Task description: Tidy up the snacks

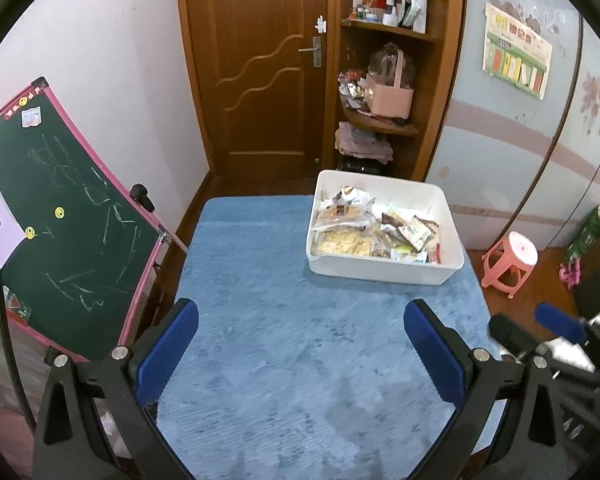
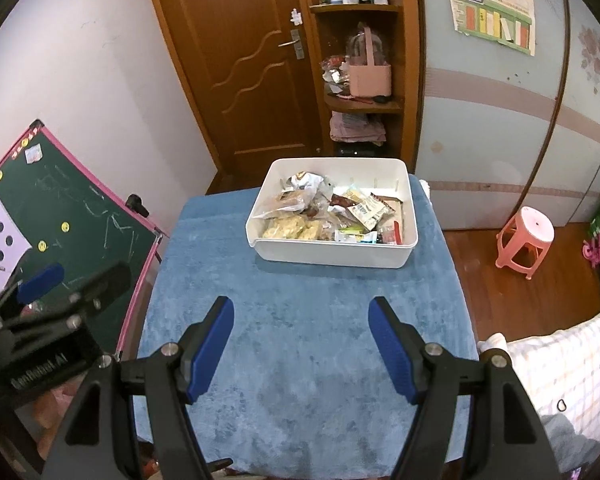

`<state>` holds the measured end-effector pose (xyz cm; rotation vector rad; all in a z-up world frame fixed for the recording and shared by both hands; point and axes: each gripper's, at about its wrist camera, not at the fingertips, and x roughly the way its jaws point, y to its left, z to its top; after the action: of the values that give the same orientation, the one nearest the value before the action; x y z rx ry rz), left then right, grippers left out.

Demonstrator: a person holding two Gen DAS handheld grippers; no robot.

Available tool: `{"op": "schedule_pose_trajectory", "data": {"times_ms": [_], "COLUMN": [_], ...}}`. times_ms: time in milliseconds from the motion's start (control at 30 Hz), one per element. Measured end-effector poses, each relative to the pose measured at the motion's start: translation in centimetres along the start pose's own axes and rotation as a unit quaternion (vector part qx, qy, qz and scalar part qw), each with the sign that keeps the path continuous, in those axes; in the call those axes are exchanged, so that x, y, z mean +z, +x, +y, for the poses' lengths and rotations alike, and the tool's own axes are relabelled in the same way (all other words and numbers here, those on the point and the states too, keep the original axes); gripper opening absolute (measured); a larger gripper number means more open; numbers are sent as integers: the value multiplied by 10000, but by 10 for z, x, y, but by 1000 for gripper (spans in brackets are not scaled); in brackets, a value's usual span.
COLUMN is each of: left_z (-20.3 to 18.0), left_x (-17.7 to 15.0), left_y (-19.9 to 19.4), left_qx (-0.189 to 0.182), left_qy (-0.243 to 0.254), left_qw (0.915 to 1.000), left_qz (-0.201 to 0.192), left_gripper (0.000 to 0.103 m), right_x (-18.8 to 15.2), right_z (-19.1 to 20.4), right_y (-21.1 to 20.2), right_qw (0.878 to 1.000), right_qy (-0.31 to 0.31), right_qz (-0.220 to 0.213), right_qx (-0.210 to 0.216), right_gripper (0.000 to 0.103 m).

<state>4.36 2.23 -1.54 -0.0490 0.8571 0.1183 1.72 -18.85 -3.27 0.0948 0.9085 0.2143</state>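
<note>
A white plastic bin [image 1: 380,269] [image 2: 332,254] stands at the far right part of a table covered in blue cloth [image 1: 300,340] [image 2: 300,320]. Several snack packets [image 1: 376,228] [image 2: 332,214] lie piled inside it, some clear bags with yellowish pieces, some printed wrappers. My left gripper [image 1: 300,312] hovers open over the near cloth, nothing between its blue pads. My right gripper [image 2: 302,312] is also open and empty, nearer the bin's front wall. Each gripper shows at the edge of the other's view: the right gripper [image 1: 540,328], the left gripper [image 2: 60,284].
A green chalkboard with a pink frame [image 1: 60,240] [image 2: 80,216] leans at the table's left. Behind stand a wooden door [image 1: 260,60] and corner shelves [image 1: 380,80] with clutter. A pink stool [image 1: 508,260] [image 2: 526,240] sits on the floor at right. A checked cushion [image 2: 560,368] lies near right.
</note>
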Motion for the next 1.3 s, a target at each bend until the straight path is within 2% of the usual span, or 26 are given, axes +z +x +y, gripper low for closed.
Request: {"op": "schedule_pose_trajectory", "data": {"times_ms": [300, 1300], "left_z": [2, -8], "left_x": [-1, -4], "left_y": [12, 12], "left_qx": [7, -25], "left_qy": [-25, 12], "left_qw": [9997, 9997], "left_qz": [230, 249], "left_gripper": [102, 102], "right_x": [1, 1], "right_z": [0, -2], "right_y": [-1, -1], "right_qw": [10000, 9999], "right_qy": [-84, -112], "right_qz": [-15, -13], "right_qx": [16, 27], "right_gripper": [71, 71]}}
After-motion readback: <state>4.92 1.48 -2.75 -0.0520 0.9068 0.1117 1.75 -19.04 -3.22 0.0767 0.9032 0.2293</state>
